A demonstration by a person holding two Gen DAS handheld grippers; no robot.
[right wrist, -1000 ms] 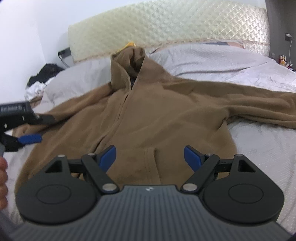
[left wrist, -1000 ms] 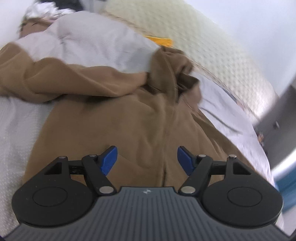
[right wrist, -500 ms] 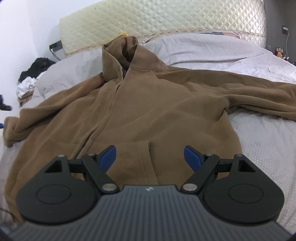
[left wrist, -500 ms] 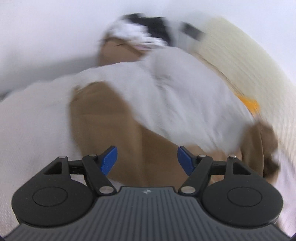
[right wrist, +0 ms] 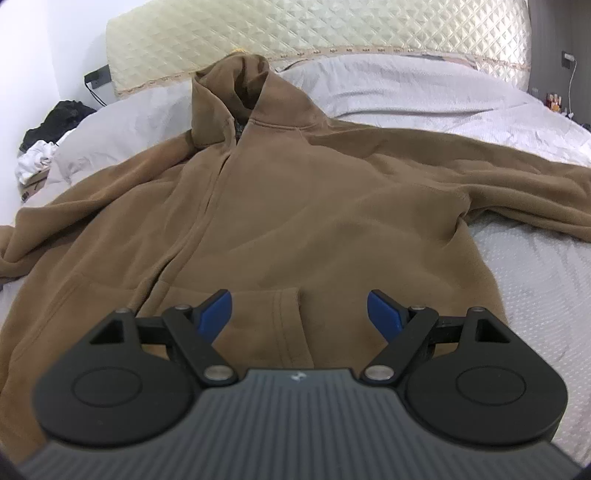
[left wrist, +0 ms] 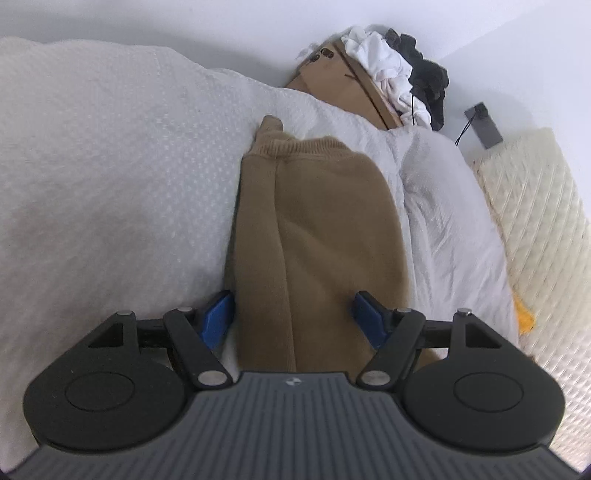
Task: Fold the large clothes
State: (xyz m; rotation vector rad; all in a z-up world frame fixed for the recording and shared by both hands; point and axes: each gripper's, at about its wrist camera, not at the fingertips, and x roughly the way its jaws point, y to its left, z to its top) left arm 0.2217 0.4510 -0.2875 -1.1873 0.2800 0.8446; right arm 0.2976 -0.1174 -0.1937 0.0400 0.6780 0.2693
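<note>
A big brown hoodie (right wrist: 295,206) lies front-up on the bed (right wrist: 535,280). Its hood points at the headboard (right wrist: 332,33). Both arms of the hoodie are spread out to the sides. Nothing is folded yet.

The left claw (left wrist: 291,317) is over the left sleeve (left wrist: 317,236), partway along it. The ribbed cuff (left wrist: 303,146) is farther ahead, by the edge of the bed. The claw's blue fingers (left wrist: 216,319) are wide apart, one on each side of the sleeve. They do not pinch it.

The right claw (right wrist: 301,314) hangs over the bottom of the hoodie, near the pocket (right wrist: 266,325). Its fingers are wide apart too, and it holds nothing.

What could go wrong? The sleeve is thick and soft. If the left claw shuts too high, it may catch only the top layer, and the sleeve can slip out. If it goes too low, it may grab the bedsheet as well and pull it along. Lifting from the middle of the sleeve could let the cuff flop and fold crooked. A fast pull could drag the whole hoodie out of shape.
</note>
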